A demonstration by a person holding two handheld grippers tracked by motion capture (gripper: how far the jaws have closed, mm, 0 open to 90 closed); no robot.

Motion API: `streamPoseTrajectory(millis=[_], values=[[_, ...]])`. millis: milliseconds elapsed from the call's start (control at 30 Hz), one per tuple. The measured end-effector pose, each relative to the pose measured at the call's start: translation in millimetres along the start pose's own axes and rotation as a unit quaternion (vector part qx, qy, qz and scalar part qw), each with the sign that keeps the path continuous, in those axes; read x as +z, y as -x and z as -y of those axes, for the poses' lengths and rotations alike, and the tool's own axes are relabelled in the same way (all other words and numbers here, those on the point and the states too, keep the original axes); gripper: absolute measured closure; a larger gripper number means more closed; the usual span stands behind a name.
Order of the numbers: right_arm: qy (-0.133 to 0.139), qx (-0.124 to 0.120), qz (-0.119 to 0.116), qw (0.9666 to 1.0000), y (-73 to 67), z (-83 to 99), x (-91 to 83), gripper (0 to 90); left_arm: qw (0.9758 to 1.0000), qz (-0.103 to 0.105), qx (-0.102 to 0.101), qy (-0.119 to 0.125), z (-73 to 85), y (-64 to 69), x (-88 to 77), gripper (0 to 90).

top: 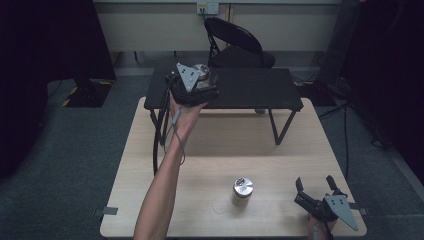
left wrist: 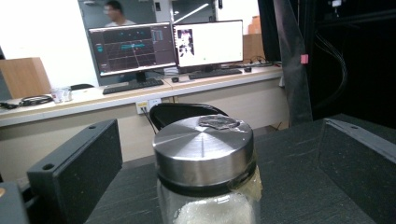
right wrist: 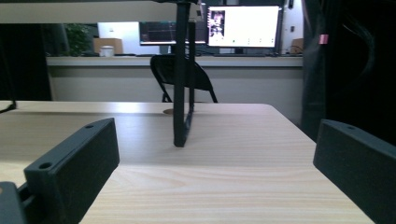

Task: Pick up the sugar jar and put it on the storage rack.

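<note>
A glass jar with a brushed-metal lid (left wrist: 204, 149) stands on the black raised shelf (top: 250, 87), near its left end. My left gripper (top: 202, 75) is at that jar with its jaws open on either side, and there is a gap between each jaw and the glass. A second metal-lidded jar (top: 243, 191) stands alone on the wooden table (top: 225, 150), near the front. My right gripper (top: 315, 182) rests low at the table's front right corner, open with nothing between its jaws, a little to the right of that second jar.
The black shelf stands on thin legs (right wrist: 182, 93) across the far half of the table. A black folding chair (top: 235, 45) is behind it. Beyond that is a desk with monitors (left wrist: 208, 43). Dark curtains hang at both sides.
</note>
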State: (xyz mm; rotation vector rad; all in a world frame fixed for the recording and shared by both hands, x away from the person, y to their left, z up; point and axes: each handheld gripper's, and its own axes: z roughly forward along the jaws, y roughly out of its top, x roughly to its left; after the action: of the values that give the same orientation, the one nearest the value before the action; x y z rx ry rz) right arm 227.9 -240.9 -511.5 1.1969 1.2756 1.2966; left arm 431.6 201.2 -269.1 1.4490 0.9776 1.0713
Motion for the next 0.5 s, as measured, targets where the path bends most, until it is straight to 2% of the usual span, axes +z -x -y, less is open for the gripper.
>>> streamPoseTrajectory(millis=[133,267,500], values=[[-0.003,0.0,0.001,1.0,-0.6,-1.1,0.7,0.0,0.9999,-0.009,-0.004,0.008,0.5,1.8,-11.1,0.0],[-0.006,-0.001,0.002,1.0,-0.8,-1.7,1.0,0.0,0.9999,-0.006,0.001,0.014,2.4,1.2,-25.0,0.0],[-0.007,-0.001,0.006,1.0,-2.1,-2.3,1.3,0.0,0.9999,-0.002,-0.005,0.016,14.1,-1.6,-51.2,0.0]])
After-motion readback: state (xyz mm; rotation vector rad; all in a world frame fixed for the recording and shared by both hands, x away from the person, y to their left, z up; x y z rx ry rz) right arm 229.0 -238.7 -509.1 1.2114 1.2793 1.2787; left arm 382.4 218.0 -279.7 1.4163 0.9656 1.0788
